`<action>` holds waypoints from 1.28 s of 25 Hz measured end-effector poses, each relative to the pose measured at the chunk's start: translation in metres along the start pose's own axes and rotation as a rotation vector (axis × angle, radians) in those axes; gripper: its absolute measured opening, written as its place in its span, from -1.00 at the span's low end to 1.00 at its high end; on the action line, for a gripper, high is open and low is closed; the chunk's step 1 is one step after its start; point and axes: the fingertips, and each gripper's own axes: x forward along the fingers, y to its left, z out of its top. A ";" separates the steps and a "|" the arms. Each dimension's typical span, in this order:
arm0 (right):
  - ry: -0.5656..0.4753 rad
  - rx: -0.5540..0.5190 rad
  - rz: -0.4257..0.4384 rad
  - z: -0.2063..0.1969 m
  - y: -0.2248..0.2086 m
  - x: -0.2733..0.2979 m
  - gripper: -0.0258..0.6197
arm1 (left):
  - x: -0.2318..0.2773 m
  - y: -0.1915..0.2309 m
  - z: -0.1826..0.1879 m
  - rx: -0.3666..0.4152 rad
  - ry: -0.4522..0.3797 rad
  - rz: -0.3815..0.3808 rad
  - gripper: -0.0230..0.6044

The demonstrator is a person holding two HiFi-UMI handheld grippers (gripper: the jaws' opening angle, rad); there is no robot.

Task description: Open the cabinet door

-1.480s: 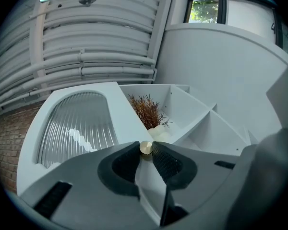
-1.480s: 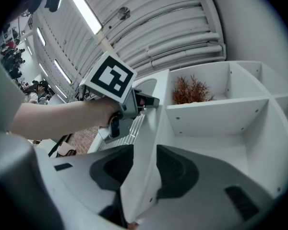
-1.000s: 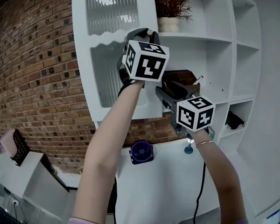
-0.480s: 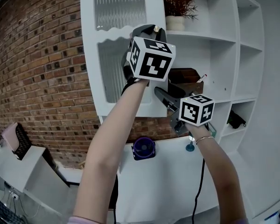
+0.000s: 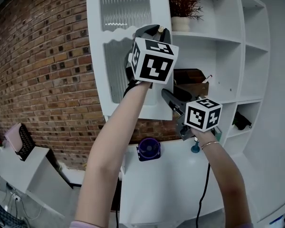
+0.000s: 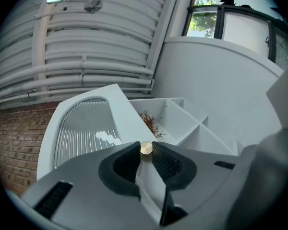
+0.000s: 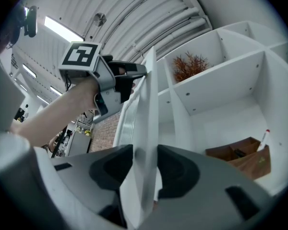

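Cabinet door (image 5: 114, 65), white with ribbed glass, ajar at white shelf unit's (image 5: 218, 39) left edge. Only claw views show grips: left claw (image 6: 145, 150) clenches round brass knob (image 6: 146, 148), right claw (image 7: 145, 166) just been closing, pinching door's edge.

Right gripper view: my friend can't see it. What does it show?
The right gripper has just been closing its grey jaws, which now pinch the free edge of the tall white cabinet door. Higher up, the left gripper holds the same door. To the right, white open shelves hold a reddish dried plant and a brown cardboard box.
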 end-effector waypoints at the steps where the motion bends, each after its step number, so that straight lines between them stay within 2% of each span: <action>1: 0.005 -0.004 -0.003 0.000 0.003 -0.001 -0.46 | -0.003 0.001 0.001 -0.006 -0.003 -0.003 -0.68; 5: 0.018 -0.012 -0.027 0.002 0.016 -0.009 -0.46 | -0.015 0.003 0.007 -0.037 -0.013 -0.019 -0.68; 23: -0.065 0.001 -0.128 0.022 0.087 -0.041 -0.61 | -0.083 0.023 0.042 -0.149 -0.086 -0.102 -0.69; 32: -0.049 -0.109 -0.178 0.028 0.134 -0.049 -0.63 | -0.121 0.043 0.057 -0.199 -0.111 -0.110 -0.67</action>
